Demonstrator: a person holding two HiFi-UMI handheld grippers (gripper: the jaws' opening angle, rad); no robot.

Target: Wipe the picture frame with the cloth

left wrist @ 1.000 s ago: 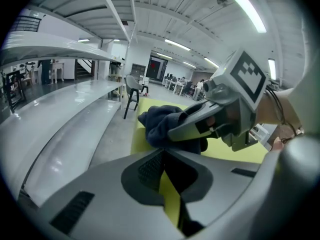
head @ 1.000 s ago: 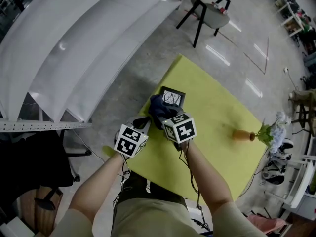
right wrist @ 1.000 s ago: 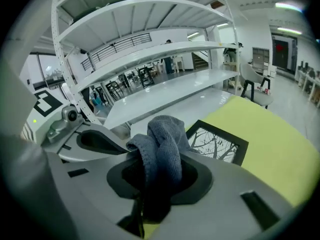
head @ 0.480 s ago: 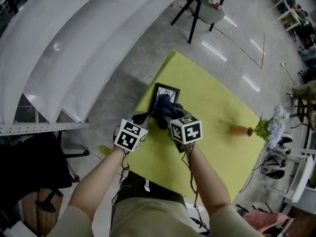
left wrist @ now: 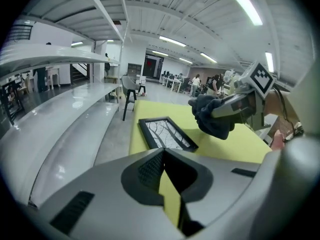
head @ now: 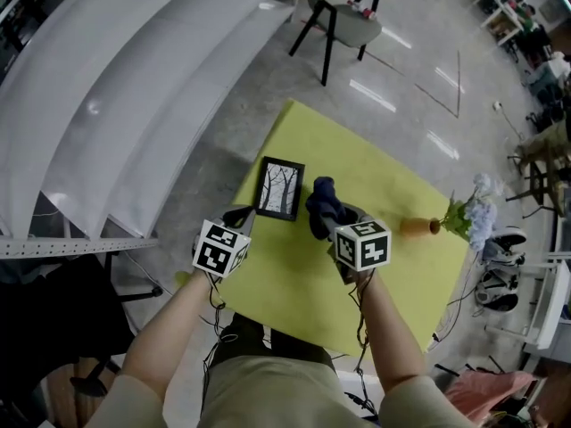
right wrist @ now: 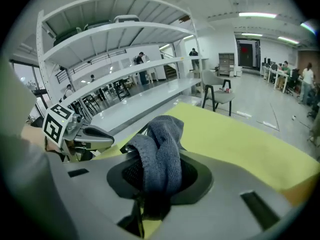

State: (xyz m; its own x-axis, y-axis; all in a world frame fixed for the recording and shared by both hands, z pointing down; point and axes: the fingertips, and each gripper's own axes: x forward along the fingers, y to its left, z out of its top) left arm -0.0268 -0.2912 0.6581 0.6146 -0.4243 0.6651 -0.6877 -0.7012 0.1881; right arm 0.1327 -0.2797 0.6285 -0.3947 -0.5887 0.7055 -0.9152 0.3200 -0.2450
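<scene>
Picture frame (head: 279, 188) lies flat, long axis pointing away; cloth (head: 321, 205) beside it.

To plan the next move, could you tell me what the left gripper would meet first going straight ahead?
Probably the picture frame, lying flat on the table ahead of the left gripper; depth is unclear.

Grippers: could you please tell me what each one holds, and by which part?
The right gripper grips the dark cloth by a bunched fold; the left gripper holds nothing, jaws together.
</scene>
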